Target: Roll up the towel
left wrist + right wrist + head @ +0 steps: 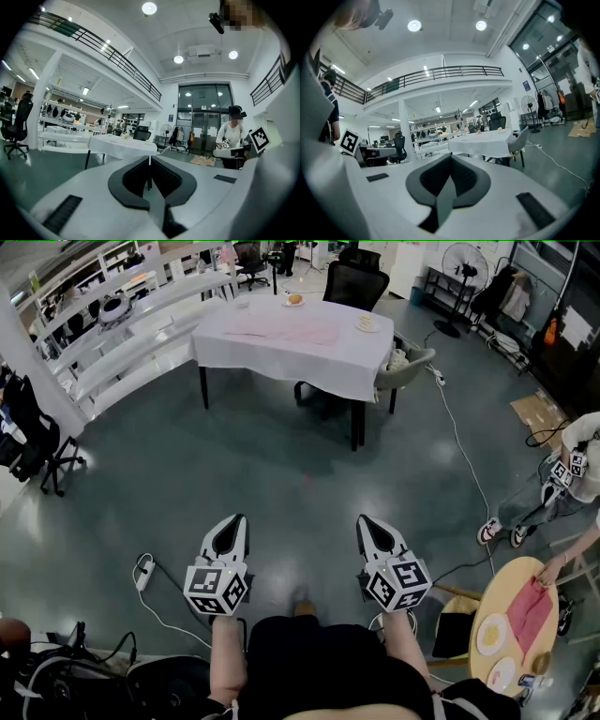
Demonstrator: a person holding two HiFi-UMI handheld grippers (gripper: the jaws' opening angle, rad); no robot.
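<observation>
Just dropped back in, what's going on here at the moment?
A person stands on the open floor holding the left gripper and the right gripper out in front, both shut and empty. The pink towel lies flat on the white-clothed table well ahead of them, untouched, with small dishes near it. Off to the right, someone else's hand is at a round table bearing a pink cloth. Rolling has not started.

Left claw [238,519] and right claw [364,520] look like matt white plastic with ribbed black pads [133,180], floor [281,488] under them's smooth and glossy, far ahead a pink cloth towel [281,329] on a white tablecloth [366,360].
</observation>
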